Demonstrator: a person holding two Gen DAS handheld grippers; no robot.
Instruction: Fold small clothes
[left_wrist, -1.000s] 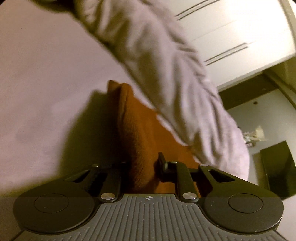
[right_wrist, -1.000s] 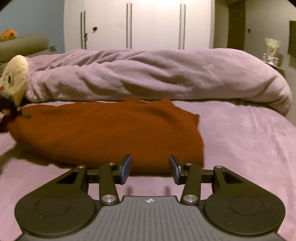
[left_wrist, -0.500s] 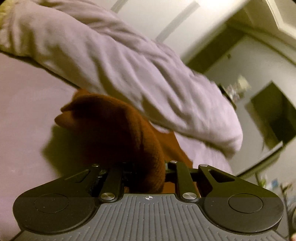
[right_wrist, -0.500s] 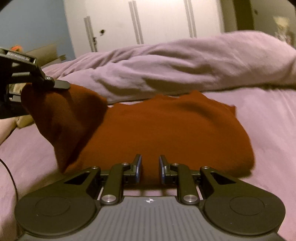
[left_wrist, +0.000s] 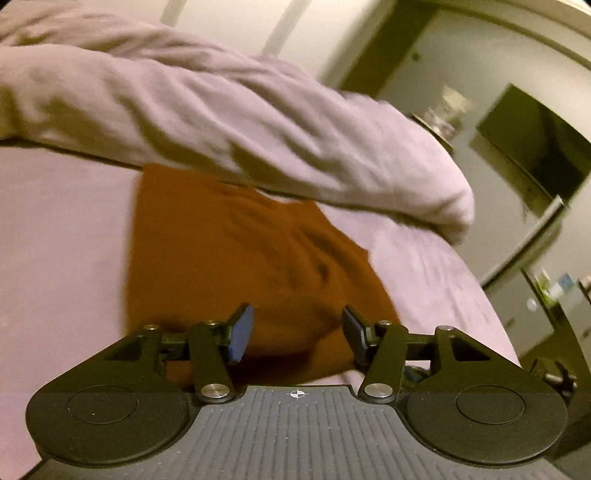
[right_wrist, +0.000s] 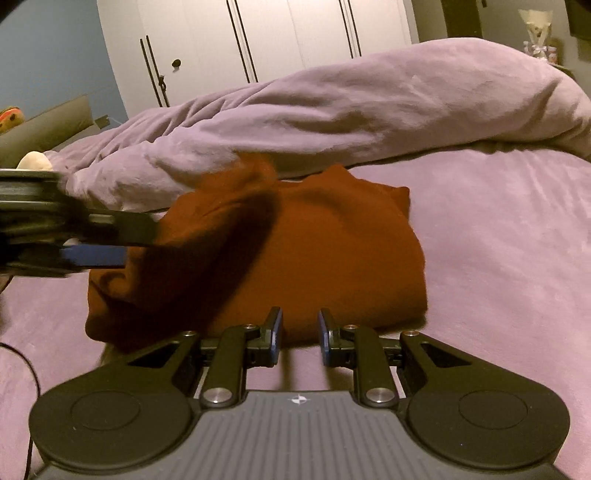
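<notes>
A rust-brown garment (left_wrist: 240, 258) lies on the lilac bed sheet (left_wrist: 55, 240). In the right wrist view the garment (right_wrist: 332, 251) has its left part doubled over onto the rest, with a dark fold slanting across it. My left gripper (left_wrist: 298, 328) hovers over the garment's near end. Its jaws are opening, and no cloth is pinched between the blue pads. It enters the right wrist view from the left as the left gripper (right_wrist: 122, 240), blurred, its tips at the fold. My right gripper (right_wrist: 301, 332) is narrowly open at the garment's near edge, with bare sheet showing in the gap.
A rolled lilac duvet (right_wrist: 369, 99) lies right behind the garment along the bed. White wardrobe doors (right_wrist: 258, 37) stand beyond it. A plush toy (right_wrist: 35, 160) sits at far left and a thin cable (right_wrist: 29, 369) crosses the sheet. A dark screen (left_wrist: 535, 147) hangs on the right wall.
My left gripper carried the garment's left end over onto the rest, rolled level, then opened and let the cloth go. My right gripper's jaws narrowed and stayed at the near edge.
</notes>
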